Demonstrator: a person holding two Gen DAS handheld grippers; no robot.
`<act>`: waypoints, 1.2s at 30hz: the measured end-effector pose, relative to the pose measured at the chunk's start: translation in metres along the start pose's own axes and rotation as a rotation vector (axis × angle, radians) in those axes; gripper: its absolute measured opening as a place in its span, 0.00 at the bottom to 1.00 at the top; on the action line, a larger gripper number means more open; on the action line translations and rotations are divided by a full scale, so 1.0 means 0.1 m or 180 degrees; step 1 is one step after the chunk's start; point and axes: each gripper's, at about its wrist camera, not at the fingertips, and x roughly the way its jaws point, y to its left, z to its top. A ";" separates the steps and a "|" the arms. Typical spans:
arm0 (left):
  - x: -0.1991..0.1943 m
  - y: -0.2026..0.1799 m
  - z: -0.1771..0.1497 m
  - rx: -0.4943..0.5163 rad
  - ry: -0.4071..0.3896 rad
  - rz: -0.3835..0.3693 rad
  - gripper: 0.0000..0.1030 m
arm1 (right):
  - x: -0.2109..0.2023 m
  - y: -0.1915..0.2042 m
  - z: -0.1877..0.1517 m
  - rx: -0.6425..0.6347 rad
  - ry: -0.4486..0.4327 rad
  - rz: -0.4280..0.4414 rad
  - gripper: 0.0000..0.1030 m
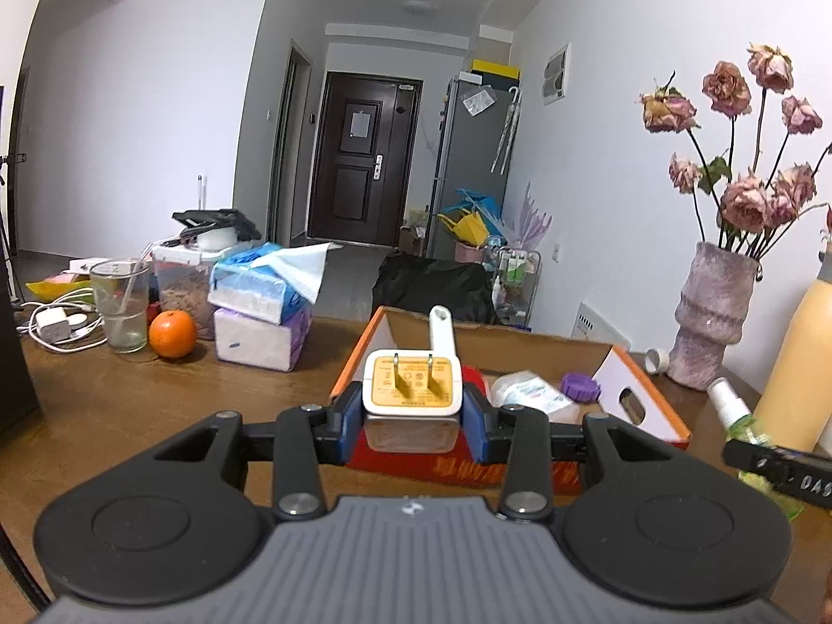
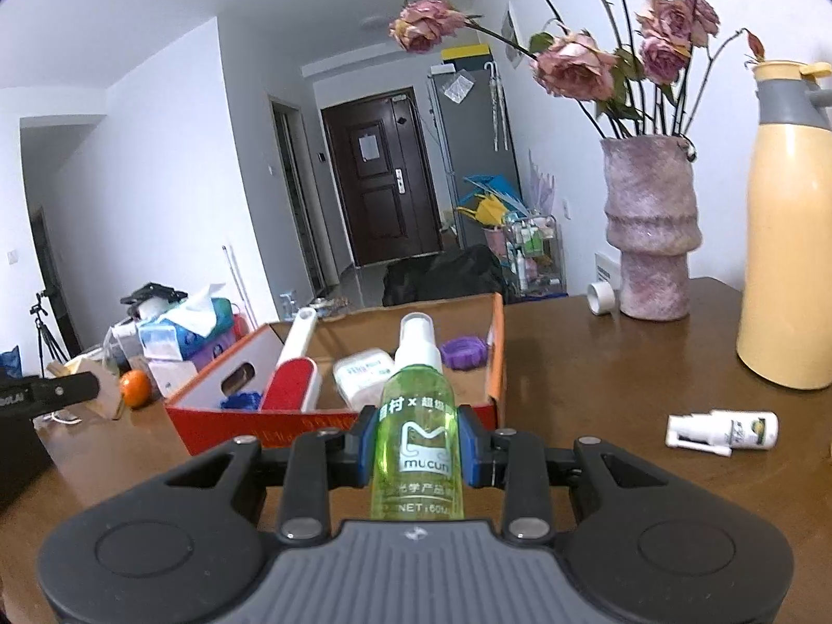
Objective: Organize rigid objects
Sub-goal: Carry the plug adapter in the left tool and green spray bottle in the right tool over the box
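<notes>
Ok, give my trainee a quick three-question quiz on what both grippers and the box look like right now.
1. True or false: the left gripper is empty.
2. What does the right gripper hold? A) orange B) green spray bottle C) vase
3. Name the red and white tool in the box.

Key:
1. False; it is shut on the charger.
2. B, the green spray bottle.
3. The lint brush.

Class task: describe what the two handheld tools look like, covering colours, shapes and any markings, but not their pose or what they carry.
Both match. The left tool and right tool each have a ribbed grey body with a small logo, two round black housings with circular recesses, black linkage bars with silver pivots, and blue pads on black fingers. White lettering marks the right tool's side in the left view. No sleeves or cables are clearly visible.
</notes>
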 end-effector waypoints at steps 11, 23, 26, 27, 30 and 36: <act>0.31 -0.19 0.15 -0.0079 -0.0079 0.0003 0.39 | 0.37 0.17 0.18 0.0023 -0.0145 0.0031 0.29; 0.80 -0.36 0.23 -0.0001 -0.0059 0.0022 0.39 | 0.82 0.25 0.29 0.0030 -0.0149 0.0062 0.29; 0.93 -0.38 0.24 0.0020 -0.0046 0.0033 0.39 | 0.94 0.26 0.33 0.0029 -0.0152 0.0055 0.29; 0.98 -0.38 0.25 0.0024 -0.0040 0.0039 0.39 | 0.98 0.26 0.34 0.0027 -0.0151 0.0053 0.29; 1.10 -0.39 0.27 0.0030 -0.0027 0.0054 0.39 | 1.10 0.26 0.36 0.0004 -0.0146 0.0038 0.29; 1.37 -0.40 0.30 0.0081 0.0012 0.0089 0.39 | 1.33 0.25 0.42 -0.0015 -0.0107 0.0019 0.29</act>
